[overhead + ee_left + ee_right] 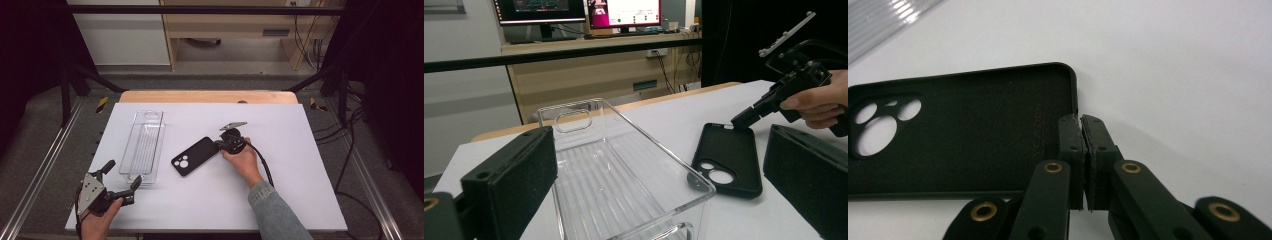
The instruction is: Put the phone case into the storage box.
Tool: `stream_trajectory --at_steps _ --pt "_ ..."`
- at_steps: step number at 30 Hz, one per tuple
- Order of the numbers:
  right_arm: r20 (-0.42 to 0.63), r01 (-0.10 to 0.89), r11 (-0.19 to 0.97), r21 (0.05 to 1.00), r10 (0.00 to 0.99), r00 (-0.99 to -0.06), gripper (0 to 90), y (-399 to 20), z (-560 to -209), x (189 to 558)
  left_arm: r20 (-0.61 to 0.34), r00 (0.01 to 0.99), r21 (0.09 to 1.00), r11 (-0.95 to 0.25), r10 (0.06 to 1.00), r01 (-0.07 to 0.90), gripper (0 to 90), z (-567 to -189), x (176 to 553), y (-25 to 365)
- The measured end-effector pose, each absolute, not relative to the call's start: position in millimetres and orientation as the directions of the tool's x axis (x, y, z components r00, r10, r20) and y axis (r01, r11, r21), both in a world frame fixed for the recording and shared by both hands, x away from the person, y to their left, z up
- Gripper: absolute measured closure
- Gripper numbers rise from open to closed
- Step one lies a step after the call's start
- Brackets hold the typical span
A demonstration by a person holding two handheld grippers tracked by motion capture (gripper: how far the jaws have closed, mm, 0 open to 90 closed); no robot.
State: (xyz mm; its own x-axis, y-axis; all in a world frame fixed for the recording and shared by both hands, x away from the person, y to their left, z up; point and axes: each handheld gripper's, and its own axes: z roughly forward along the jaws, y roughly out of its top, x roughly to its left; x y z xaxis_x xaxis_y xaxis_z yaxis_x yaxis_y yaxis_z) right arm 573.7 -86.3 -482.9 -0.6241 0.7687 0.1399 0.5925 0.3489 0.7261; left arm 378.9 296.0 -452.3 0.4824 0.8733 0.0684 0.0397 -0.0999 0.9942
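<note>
R gripper (1079, 120) clamped on the short-end wall of the phone case (194, 156), jaws pinched together w/ the rim between them. Case is black, lies flat on the white table (280, 190) approx mid-table, open side up, camera cutouts at the end away from the R gripper. Clear tray (143, 146) sits just left of the case, not touching. L gripper (121, 181) near the front-left table corner, jaws spread wide, nothing between them, pointed at the tray's near end. In L gripper view the tray (624, 170) is right ahead between the jaws' line, case (728, 157) beyond to its right.
</note>
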Motion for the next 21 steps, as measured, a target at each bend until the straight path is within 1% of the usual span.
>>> stream_trajectory --at_steps 4,11,16,21 --pt "0.149 0.58 0.32 0.749 0.771 -0.619 88.6 -90 -473 569 0.068 0.483 0.994 -0.1 0.873 0.04 0.5 -452 379 296" --pt "0.125 0.536 0.296 0.791 0.779 -0.615 88.6 -100 -456 554 0.047 0.483 0.995 -0.081 0.874 0.05 0.5 -452 378 297" --pt "0.109 0.514 0.287 0.808 0.785 -0.61 88.6 -109 -453 541 0.035 0.467 0.996 -0.072 0.883 0.061 0.3 -451 377 295" --pt "0.106 0.496 0.264 0.827 0.793 -0.6 88.6 -124 -454 525 0.032 0.471 0.993 -0.081 0.881 0.084 0.3 -452 374 290"
